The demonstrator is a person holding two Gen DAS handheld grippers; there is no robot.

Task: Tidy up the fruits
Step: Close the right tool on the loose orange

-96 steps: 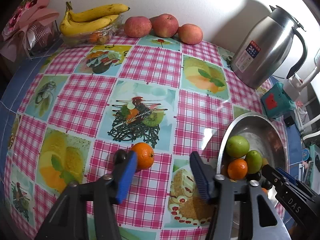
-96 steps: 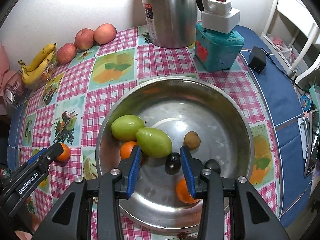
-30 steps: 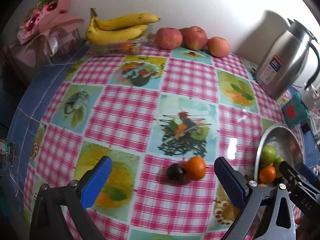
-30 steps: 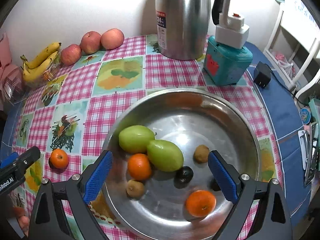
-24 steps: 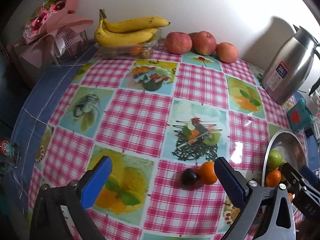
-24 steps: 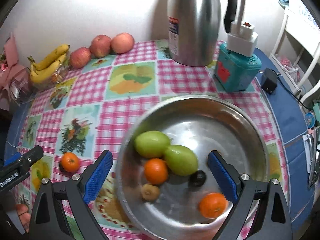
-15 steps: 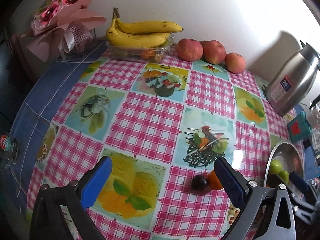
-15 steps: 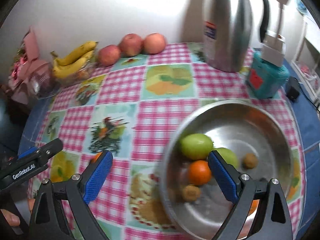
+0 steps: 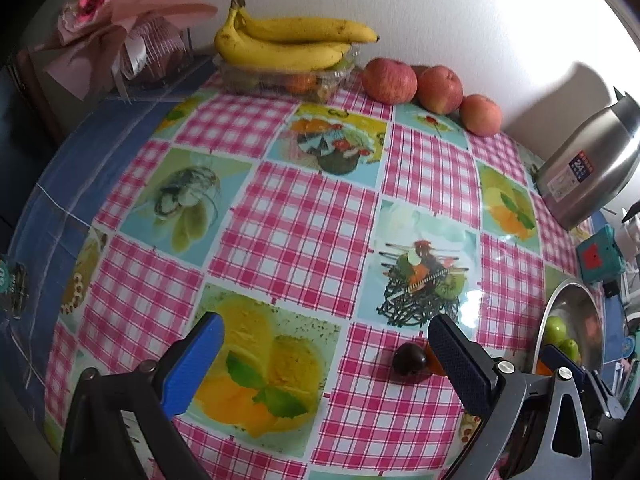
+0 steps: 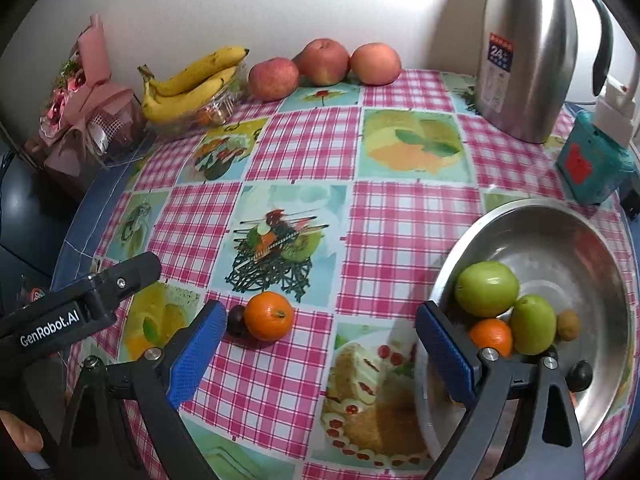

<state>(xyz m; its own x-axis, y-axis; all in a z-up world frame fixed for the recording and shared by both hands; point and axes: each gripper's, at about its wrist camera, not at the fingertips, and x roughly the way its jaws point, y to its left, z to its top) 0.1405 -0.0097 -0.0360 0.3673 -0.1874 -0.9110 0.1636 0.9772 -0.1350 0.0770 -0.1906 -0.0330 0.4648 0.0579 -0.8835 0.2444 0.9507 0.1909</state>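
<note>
An orange [image 10: 268,316] and a small dark fruit [image 10: 236,321] lie side by side on the checked tablecloth. In the left wrist view the dark fruit [image 9: 408,358] shows, with the orange [image 9: 433,359] mostly behind a fingertip. My right gripper [image 10: 318,350] is open and empty, with the orange between and beyond its fingers. My left gripper [image 9: 328,364] is open too, held back from both fruits, holding nothing. A steel bowl [image 10: 576,236] at the right holds green fruits [image 10: 487,289], an orange [image 10: 491,337], a kiwi [image 10: 568,325] and a dark fruit [image 10: 581,375].
Bananas [image 10: 192,80] on a clear box and three apples [image 10: 324,62] line the back wall. A steel thermos [image 10: 528,48] and a teal box [image 10: 592,164] stand at the back right. A pink bouquet [image 10: 84,108] sits at the back left. A thumb [image 10: 20,438] shows at bottom left.
Both grippers opened wide, having been nearly shut 3.2 s ago. The left pulled back and up from the table. The right swung left from over the bowl toward the orange.
</note>
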